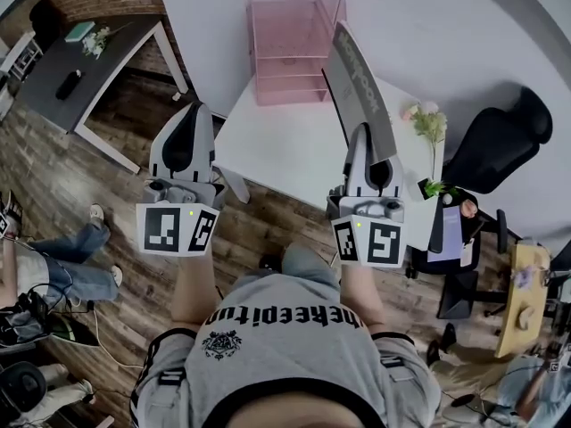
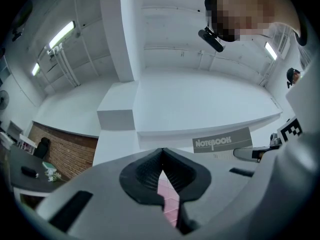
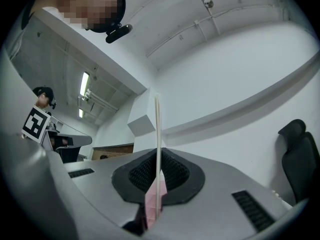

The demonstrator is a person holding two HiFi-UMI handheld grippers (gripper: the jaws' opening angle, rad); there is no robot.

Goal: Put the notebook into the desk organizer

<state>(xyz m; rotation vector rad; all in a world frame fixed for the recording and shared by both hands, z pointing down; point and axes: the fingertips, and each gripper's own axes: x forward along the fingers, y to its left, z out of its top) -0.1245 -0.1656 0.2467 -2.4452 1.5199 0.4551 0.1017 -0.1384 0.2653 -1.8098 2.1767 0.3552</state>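
Observation:
A grey notebook (image 1: pixel 359 80) with its title printed on the cover stands on edge above the white table (image 1: pixel 285 150), and my right gripper (image 1: pixel 361 134) is shut on its lower end. The right gripper view shows it edge-on as a thin pale line (image 3: pixel 157 129) between the pads of the right gripper (image 3: pixel 158 156). The pink, tiered desk organizer (image 1: pixel 293 47) sits at the table's far side, just left of the notebook's top. My left gripper (image 1: pixel 191 112) hovers off the table's left edge, shut and holding nothing. From the left gripper (image 2: pixel 161 156), the notebook (image 2: pixel 221 140) appears to the right.
A vase of flowers (image 1: pixel 429 125) stands near the table's right edge, with a black office chair (image 1: pixel 496 148) beyond it. A dark desk (image 1: pixel 76 61) is at the upper left. Another person's legs (image 1: pixel 53 270) are on the wooden floor at left.

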